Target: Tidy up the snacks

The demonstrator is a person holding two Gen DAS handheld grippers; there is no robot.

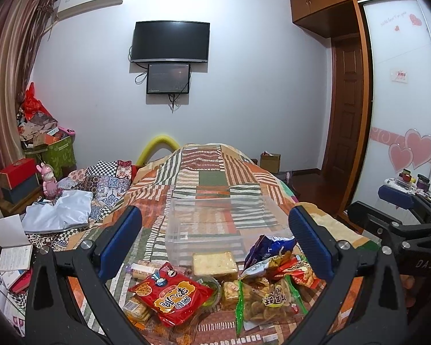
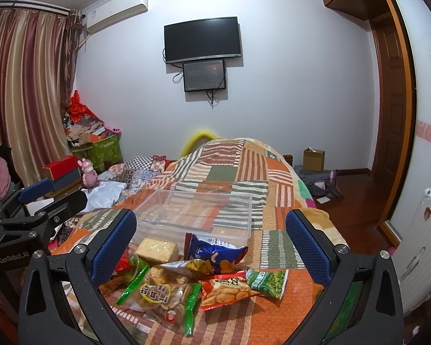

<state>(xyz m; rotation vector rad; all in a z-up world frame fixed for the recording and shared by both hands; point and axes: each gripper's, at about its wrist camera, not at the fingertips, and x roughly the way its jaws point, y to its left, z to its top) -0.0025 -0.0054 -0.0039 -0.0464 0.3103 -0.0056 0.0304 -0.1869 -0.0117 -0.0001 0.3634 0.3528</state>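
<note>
Left wrist view: left gripper (image 1: pixel 215 238) wide, holding nothing. Right gripper (image 2: pixel 211 237) wide too, empty. Snack pile (image 1: pixel 215 287) near, on bed quilt (image 1: pixel 215 178). Clear box (image 1: pixel 224 224) just behind, empty. Start step, likely. Next: pinch one bag, drop in box.

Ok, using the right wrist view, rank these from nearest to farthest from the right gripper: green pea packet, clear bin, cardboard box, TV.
From the right gripper:
1. green pea packet, just below and right of centre on the bedspread.
2. clear bin, ahead, beyond the snack pile.
3. cardboard box, on the floor past the bed, right.
4. TV, on the far wall.
</note>
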